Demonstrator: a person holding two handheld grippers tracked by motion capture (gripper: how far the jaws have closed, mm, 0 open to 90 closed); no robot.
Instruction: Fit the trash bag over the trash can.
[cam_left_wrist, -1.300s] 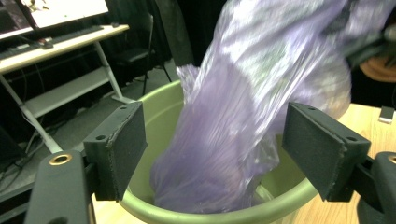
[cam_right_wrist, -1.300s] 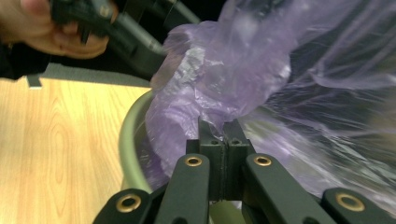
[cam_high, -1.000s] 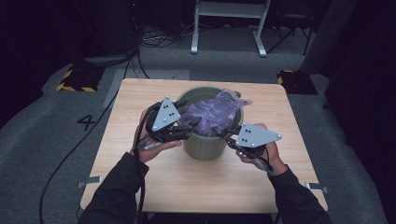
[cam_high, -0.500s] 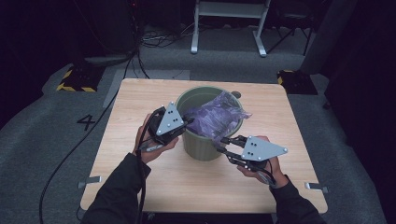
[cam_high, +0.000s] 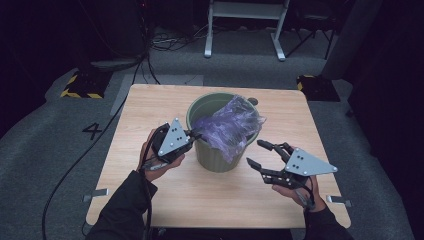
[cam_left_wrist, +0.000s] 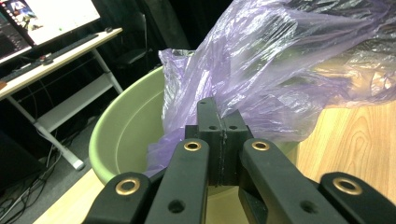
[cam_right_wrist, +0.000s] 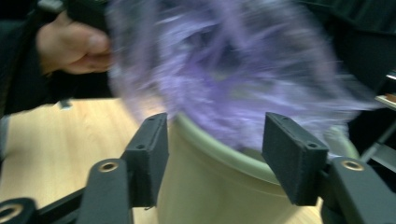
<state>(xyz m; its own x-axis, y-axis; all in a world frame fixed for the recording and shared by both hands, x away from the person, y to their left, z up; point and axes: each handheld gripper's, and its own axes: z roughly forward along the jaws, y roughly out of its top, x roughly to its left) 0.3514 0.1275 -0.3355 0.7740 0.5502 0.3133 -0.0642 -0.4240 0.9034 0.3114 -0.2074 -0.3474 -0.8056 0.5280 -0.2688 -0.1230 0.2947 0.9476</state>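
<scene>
Two grippers flank the green bin (cam_high: 220, 150) that stands mid-table (cam_high: 150, 105). On my left, the left gripper (cam_high: 194, 135) has its jaws pressed together on the edge of the purple plastic bag (cam_high: 230, 125) at the bin's near rim; that bag bulges out of the bin and droops over its front. To the right, my right gripper (cam_high: 260, 154) hangs just beside the bin, jaws spread wide, touching nothing.
</scene>
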